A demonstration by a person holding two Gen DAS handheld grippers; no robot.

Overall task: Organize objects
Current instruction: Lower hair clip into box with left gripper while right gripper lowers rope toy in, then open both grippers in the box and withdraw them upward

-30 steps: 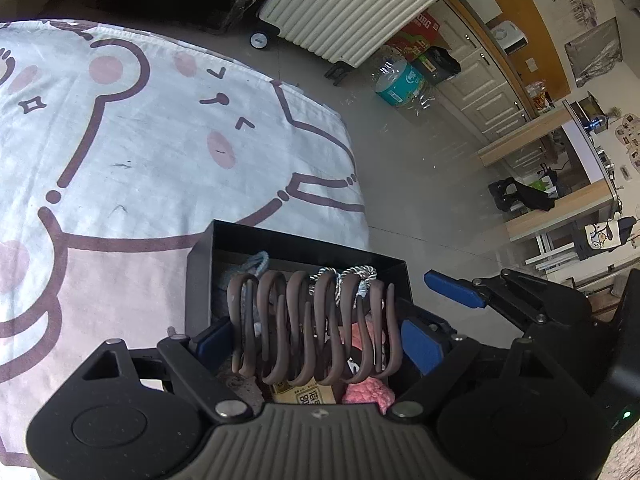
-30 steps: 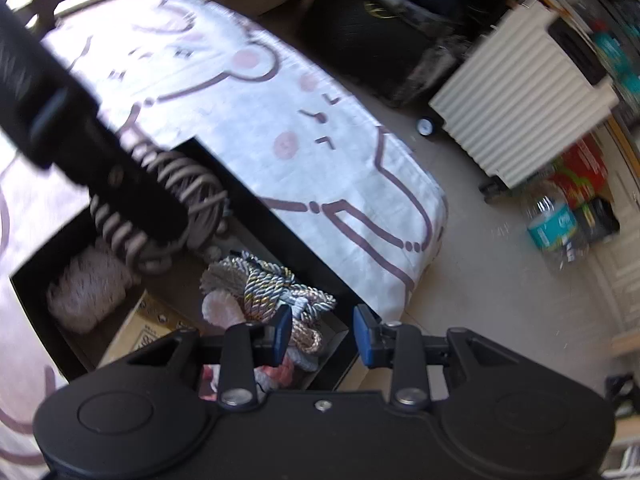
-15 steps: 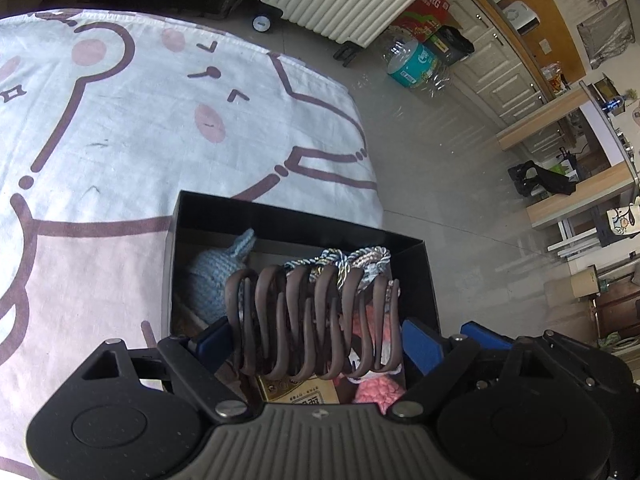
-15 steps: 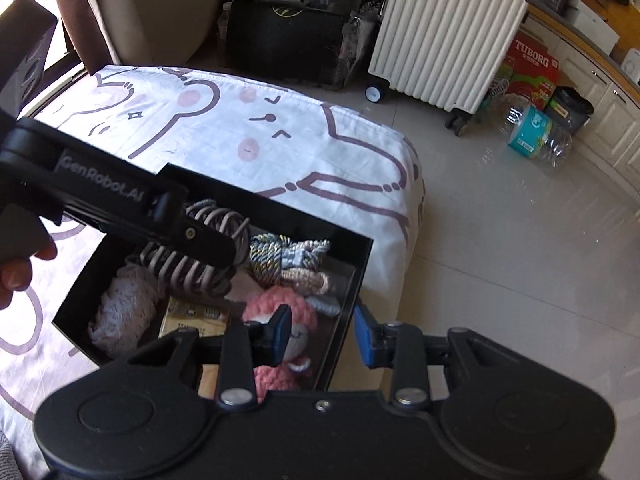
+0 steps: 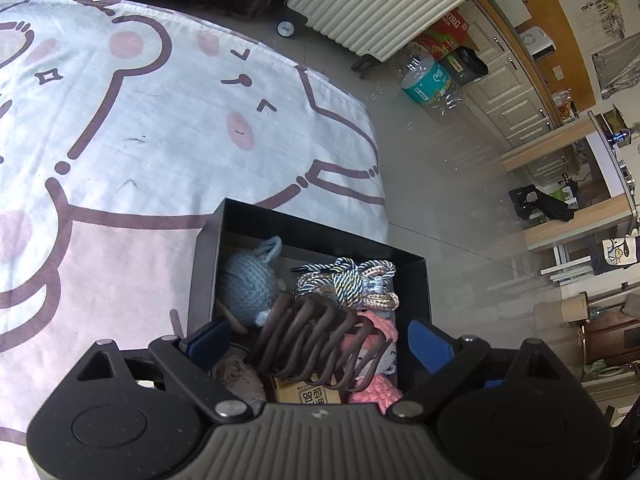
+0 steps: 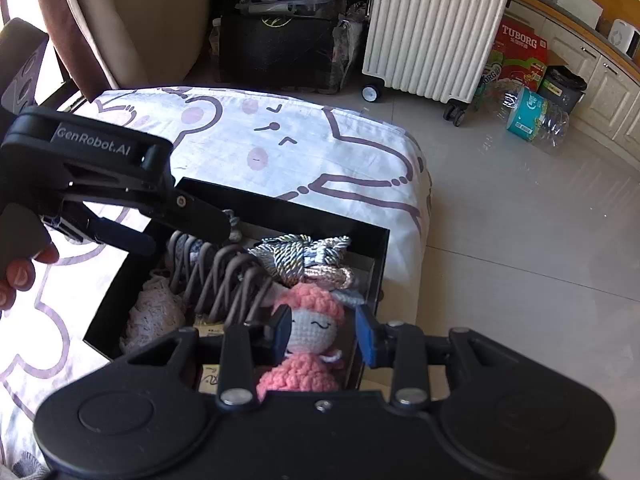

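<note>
Brown wavy hair clip point(image 5: 320, 344) lies tilted in the black box point(image 5: 208, 256), atop the pink crocheted doll point(image 6: 312, 328) and a yellow carton point(image 5: 308, 394), beside the blue yarn toy point(image 5: 250, 284) and braided cords point(image 5: 348, 280). The left gripper point(image 5: 316, 340) has just been opening, jaws now wide with the clip loose between them. The right gripper point(image 6: 324, 332) hovers over the doll, jaws narrow, gripping nothing. The box sits on a cartoon-printed sheet point(image 5: 140, 128).
</note>
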